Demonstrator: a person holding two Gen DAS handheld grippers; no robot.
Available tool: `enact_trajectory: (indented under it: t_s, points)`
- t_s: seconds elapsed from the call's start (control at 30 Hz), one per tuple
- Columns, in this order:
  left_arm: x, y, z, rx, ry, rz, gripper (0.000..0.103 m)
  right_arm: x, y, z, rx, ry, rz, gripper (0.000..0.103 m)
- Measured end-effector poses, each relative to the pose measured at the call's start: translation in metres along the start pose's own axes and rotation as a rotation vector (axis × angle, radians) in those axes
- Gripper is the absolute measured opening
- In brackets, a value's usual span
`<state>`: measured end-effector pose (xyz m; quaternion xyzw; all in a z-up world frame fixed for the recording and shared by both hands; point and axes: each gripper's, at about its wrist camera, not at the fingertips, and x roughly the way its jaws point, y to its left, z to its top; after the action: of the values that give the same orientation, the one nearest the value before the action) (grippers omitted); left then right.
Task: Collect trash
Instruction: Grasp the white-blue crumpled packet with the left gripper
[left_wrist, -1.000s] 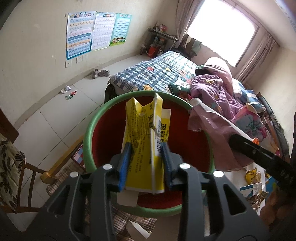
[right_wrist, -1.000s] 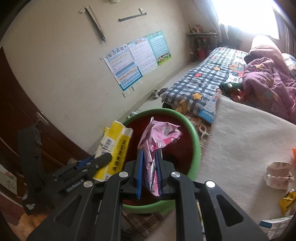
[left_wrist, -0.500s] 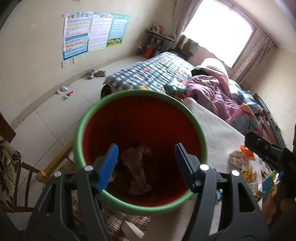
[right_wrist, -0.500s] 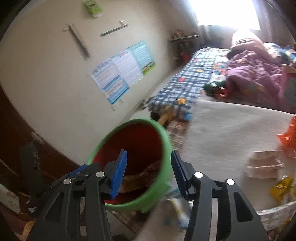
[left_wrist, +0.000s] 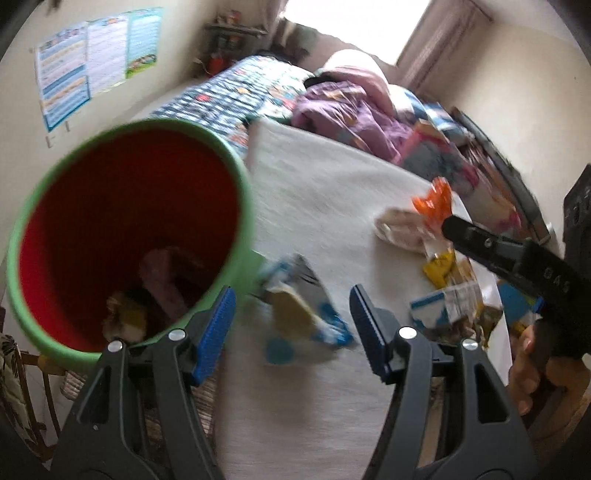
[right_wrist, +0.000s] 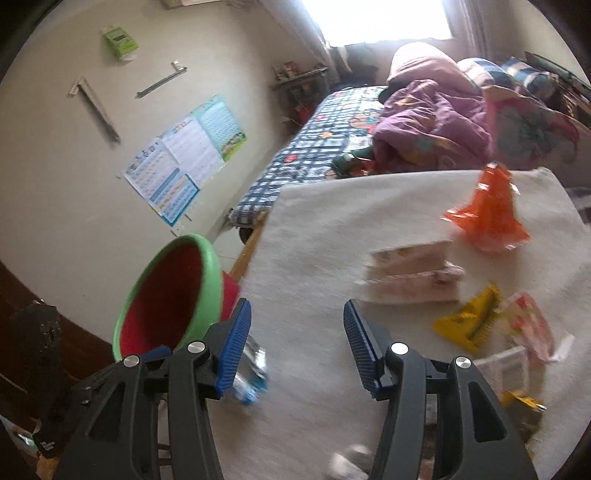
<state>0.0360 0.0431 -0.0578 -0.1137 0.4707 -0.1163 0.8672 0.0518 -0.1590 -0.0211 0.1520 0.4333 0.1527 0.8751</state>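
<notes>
left gripper (left_wrist: 291, 325) open, empty | right gripper (right_wrist: 295, 345) opening, empty | bin (left_wrist: 129, 236) at table (left_wrist: 332, 192) edge, contents blurred | wrappers (right_wrist: 484, 214) on table, motion-smeared

The left gripper (left_wrist: 291, 332) has two matte black plastic arms with triangular cut-outs, each carrying round silver screw heads near the top. Its fingers (left_wrist: 216, 334) are faced with ribbed blue pads. The right gripper (right_wrist: 295, 343) is built the same: black frame, silver screws, ribbed blue fingers (right_wrist: 234, 349). Its black body bears small pale embossed lettering, too blurred to read.
</notes>
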Motion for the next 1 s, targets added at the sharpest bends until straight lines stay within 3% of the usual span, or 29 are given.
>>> enact_trajectory:
  t_s: [0.3,0.47,0.63,0.87,0.93,1.0]
  points:
    - [0.055,-0.028,-0.006,-0.008,0.075,0.094,0.061,-0.042,-0.071,-0.003,0.047,-0.019,-0.042,0.053]
    - [0.063,-0.027,-0.012,-0.049,0.071,0.164,0.046,-0.05,-0.096,0.004,-0.036,0.016,-0.05,0.054]
    - [0.053,-0.033,-0.02,-0.097,0.056,0.167,0.035,-0.035,-0.106,0.022,-0.177,0.087,-0.038,0.054]
    - [0.026,-0.052,-0.043,-0.122,0.055,0.168,0.034,0.021,-0.103,0.057,-0.444,0.222,-0.003,0.059]
    - [0.021,-0.053,-0.049,-0.13,0.055,0.182,0.035,0.028,-0.11,0.072,-0.428,0.206,-0.02,0.059]
    - [0.014,-0.054,-0.054,-0.144,0.048,0.199,0.035,0.026,-0.129,0.09,-0.321,0.138,-0.041,0.059]
